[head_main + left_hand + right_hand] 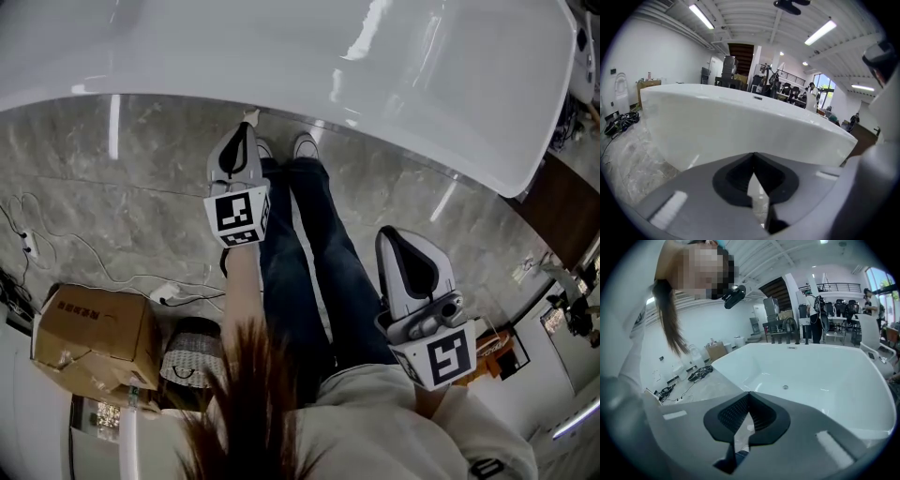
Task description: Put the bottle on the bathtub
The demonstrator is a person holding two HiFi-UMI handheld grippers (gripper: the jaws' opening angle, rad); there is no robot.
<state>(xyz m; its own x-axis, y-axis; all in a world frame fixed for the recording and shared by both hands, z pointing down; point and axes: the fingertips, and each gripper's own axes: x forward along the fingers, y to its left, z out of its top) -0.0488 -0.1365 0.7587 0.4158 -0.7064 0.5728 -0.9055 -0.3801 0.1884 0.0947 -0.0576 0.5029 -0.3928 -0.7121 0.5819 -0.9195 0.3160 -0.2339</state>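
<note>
The white bathtub spans the top of the head view, its rim curving down to the right. No bottle shows in any view. My left gripper is shut and holds nothing, its tips close to the tub's outer wall. In the left gripper view the jaws meet tip to tip with nothing between them. My right gripper hangs lower and further from the tub, shut and empty too. The right gripper view looks over the shut tips into the tub's basin, where a drain shows.
A person's legs in jeans and pale shoes stand on the marbled floor by the tub. A cardboard box, a woven basket and cables lie at the left. A dark wooden surface is at the right.
</note>
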